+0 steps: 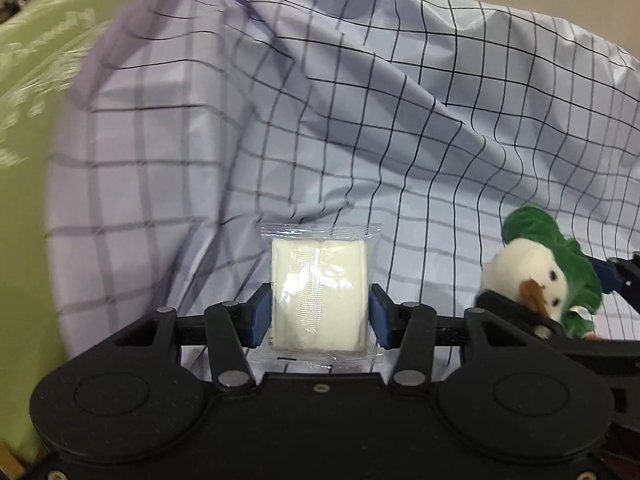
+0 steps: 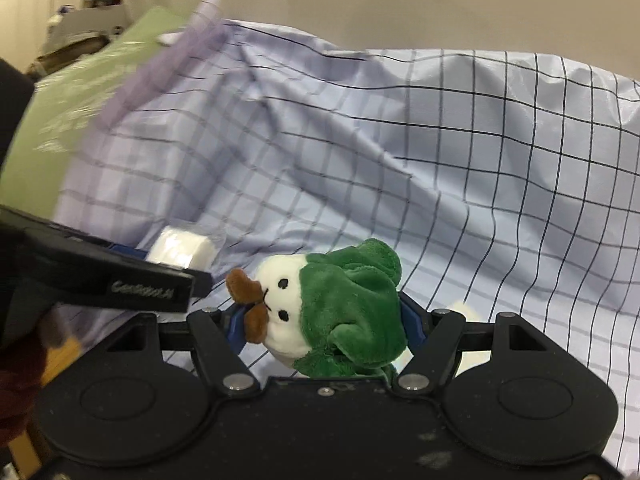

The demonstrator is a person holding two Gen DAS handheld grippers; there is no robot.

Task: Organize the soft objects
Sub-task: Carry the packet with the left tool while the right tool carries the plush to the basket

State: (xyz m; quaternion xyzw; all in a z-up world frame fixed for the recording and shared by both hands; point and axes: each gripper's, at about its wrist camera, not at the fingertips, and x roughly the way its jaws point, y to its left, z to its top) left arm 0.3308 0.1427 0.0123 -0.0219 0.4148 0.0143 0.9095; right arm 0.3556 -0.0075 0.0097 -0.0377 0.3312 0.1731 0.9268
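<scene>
My left gripper [image 1: 320, 312] is shut on a white tissue pack in clear wrap [image 1: 319, 294], held upright between the blue pads above a checked lilac cloth [image 1: 360, 120]. The right gripper [image 2: 324, 326] is shut on a green and white plush vegetable toy [image 2: 340, 316] with a brown moustache and dot eyes. The toy [image 1: 540, 276] also shows at the right edge of the left wrist view, close beside the left gripper. In the right wrist view the tissue pack [image 2: 180, 250] sits behind the left gripper's black finger [image 2: 120, 280], to the left of the toy.
The checked cloth [image 2: 440, 160] lies in big folds over a bulky shape and fills most of both views. A green printed sheet [image 1: 36, 80] lies to its left. A white object [image 2: 468, 312] peeks out behind the right gripper. Boxes [image 2: 88, 24] stand far left by a beige wall.
</scene>
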